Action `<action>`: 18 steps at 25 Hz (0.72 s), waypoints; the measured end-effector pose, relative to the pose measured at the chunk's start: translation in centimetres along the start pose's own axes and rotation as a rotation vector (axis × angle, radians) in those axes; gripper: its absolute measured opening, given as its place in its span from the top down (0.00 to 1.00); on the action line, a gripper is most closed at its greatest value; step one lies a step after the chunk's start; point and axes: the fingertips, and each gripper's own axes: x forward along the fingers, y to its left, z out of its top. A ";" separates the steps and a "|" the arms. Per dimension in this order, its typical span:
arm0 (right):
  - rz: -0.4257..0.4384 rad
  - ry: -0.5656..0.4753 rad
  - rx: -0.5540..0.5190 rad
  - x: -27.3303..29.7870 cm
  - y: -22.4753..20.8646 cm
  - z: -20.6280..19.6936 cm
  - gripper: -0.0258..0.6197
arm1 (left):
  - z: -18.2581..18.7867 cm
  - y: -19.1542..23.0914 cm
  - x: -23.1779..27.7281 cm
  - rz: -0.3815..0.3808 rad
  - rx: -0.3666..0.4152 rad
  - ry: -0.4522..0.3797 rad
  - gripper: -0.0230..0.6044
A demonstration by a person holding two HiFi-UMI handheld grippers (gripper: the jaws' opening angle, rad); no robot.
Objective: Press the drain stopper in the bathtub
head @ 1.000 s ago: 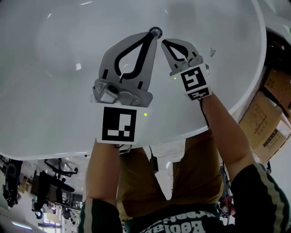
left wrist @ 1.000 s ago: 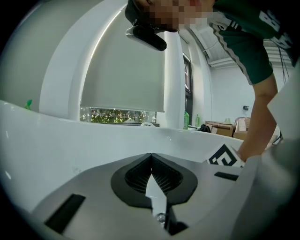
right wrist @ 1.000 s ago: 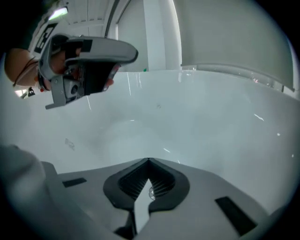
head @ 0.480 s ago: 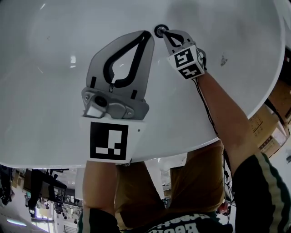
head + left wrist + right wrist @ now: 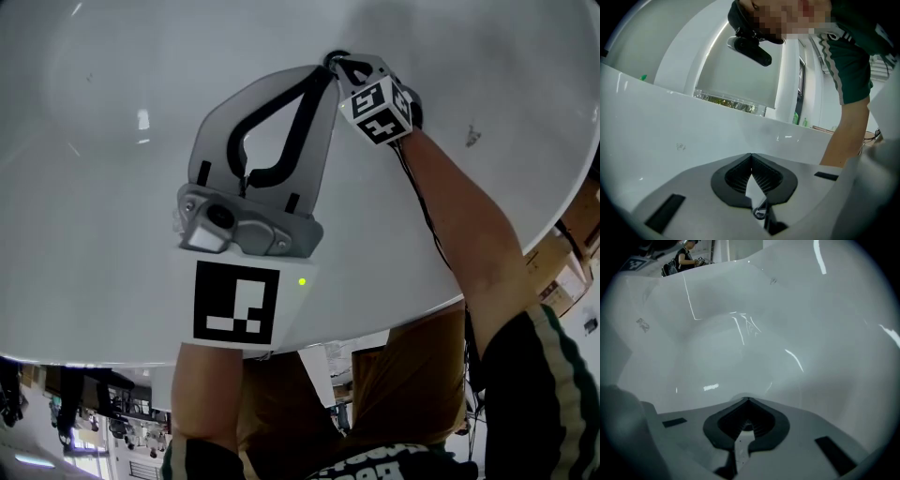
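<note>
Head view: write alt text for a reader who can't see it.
Looking down into a white bathtub, the right gripper, jaws shut, has its tips at the dark drain stopper at the top centre. The left gripper, also shut, points at the same spot from nearer the camera, with the person's bare forearms below.

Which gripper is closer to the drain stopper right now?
Right. The right gripper has its closed tips at the drain stopper. The left gripper, also closed, is held alongside to its left, its own view showing only bathtub wall.
</note>
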 end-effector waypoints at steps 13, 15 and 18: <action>0.039 0.125 0.007 2.6 0.3 -2.7 0.95 | -2.0 2.0 -0.3 0.025 -0.047 0.038 0.96; 0.048 0.137 0.005 3.0 0.5 -2.8 0.95 | -2.4 2.0 -0.3 0.028 -0.053 0.044 0.96; 0.033 0.152 0.018 3.2 0.4 -2.9 0.95 | -2.9 2.1 -0.1 0.032 -0.074 0.049 0.96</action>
